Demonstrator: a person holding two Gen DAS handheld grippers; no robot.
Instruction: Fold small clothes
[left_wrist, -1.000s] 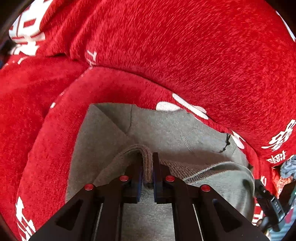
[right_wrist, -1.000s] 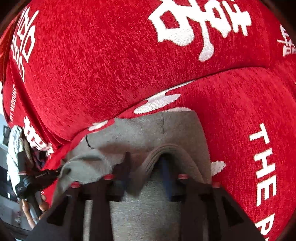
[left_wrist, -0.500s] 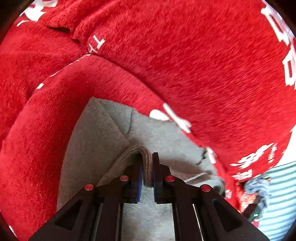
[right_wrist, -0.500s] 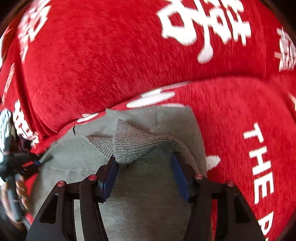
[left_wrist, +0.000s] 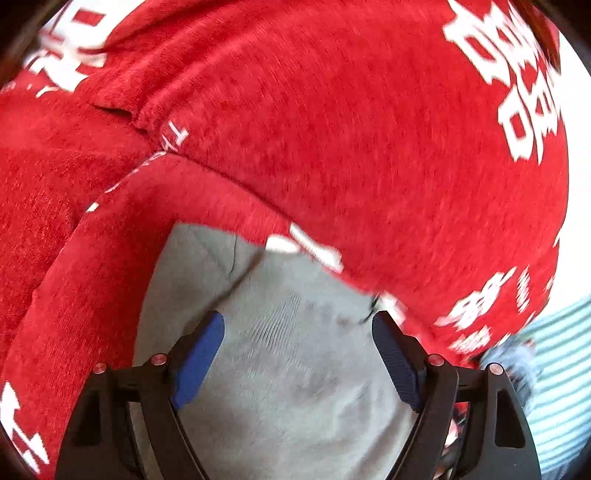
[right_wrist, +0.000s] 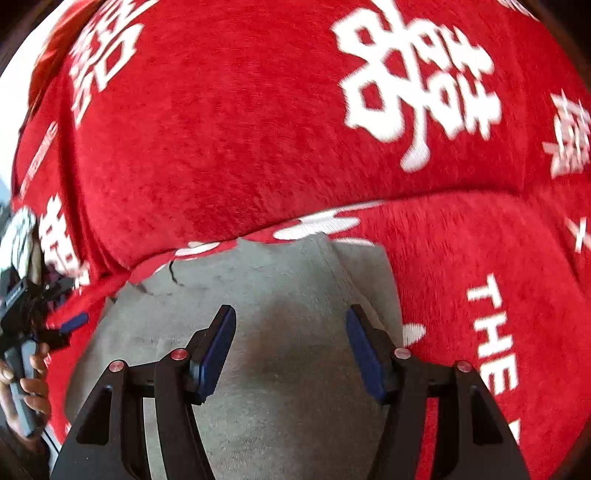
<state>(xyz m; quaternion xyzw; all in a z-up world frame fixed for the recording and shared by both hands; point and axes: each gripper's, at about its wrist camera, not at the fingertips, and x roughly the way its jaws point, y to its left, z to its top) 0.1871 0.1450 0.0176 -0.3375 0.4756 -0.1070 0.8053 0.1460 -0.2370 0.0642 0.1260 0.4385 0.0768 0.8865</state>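
The left gripper (left_wrist: 297, 354) has its blue pads (left_wrist: 197, 363) spread wide and opening further, nothing pinched between them, just the grey garment (left_wrist: 295, 369) lying flat below. That garment lies on the red blanket (left_wrist: 332, 129) with white lettering, its far edge up against a raised fold of the blanket. Over to the right gripper (right_wrist: 290, 347): jaws parted and widening too, empty, hovering above the same grey cloth. At the right view's left edge, a hand (right_wrist: 31, 380) grips the other tool's handle.
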